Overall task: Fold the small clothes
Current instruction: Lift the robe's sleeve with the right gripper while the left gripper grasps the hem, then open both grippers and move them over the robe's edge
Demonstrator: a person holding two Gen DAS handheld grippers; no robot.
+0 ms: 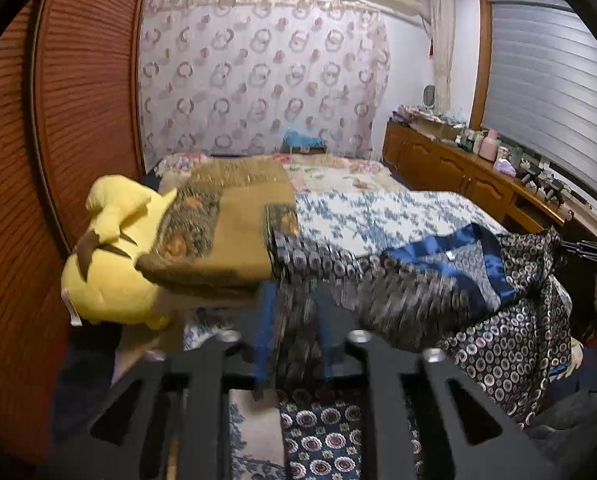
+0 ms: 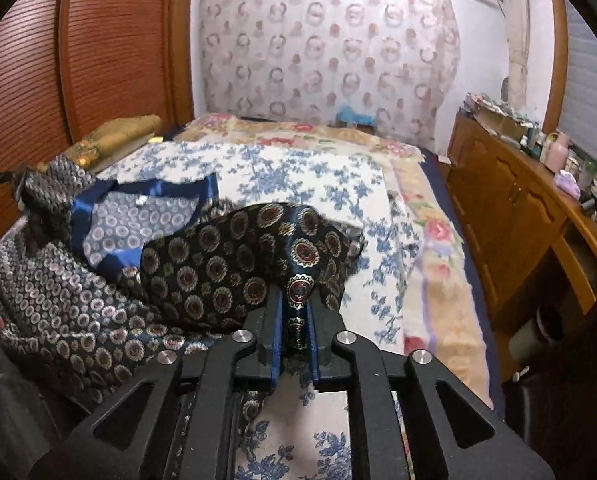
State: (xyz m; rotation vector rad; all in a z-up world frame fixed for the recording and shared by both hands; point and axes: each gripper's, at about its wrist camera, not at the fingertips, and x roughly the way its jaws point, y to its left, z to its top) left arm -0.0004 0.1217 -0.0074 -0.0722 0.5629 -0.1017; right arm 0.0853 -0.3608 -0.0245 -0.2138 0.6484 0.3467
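Both hand-held grippers pinching the same patterned garment, hanging between them over the bed

Right hand-held gripper (image 2: pixel 294 320) is clenching a bunched edge of the dark circle-print garment (image 2: pixel 226 264) between its blue pads, and the left hand-held gripper (image 1: pixel 294 320) is gripping the other side, though that view is blurry so I'm judging by the cloth running straight into the jaws. Garment is drooping in the middle above the blue floral sheet (image 2: pixel 298 176) on the bed (image 2: pixel 438 240), with its blue lining (image 1: pixel 450 256) showing. Fabric is looking silky to me, so it could be slipping out of a pinch if the two pull apart too hard. Uneven lowering would be leaving it crumpled instead of flat. Yellow plush toy (image 1: pixel 114 248) is sitting well off to the left.
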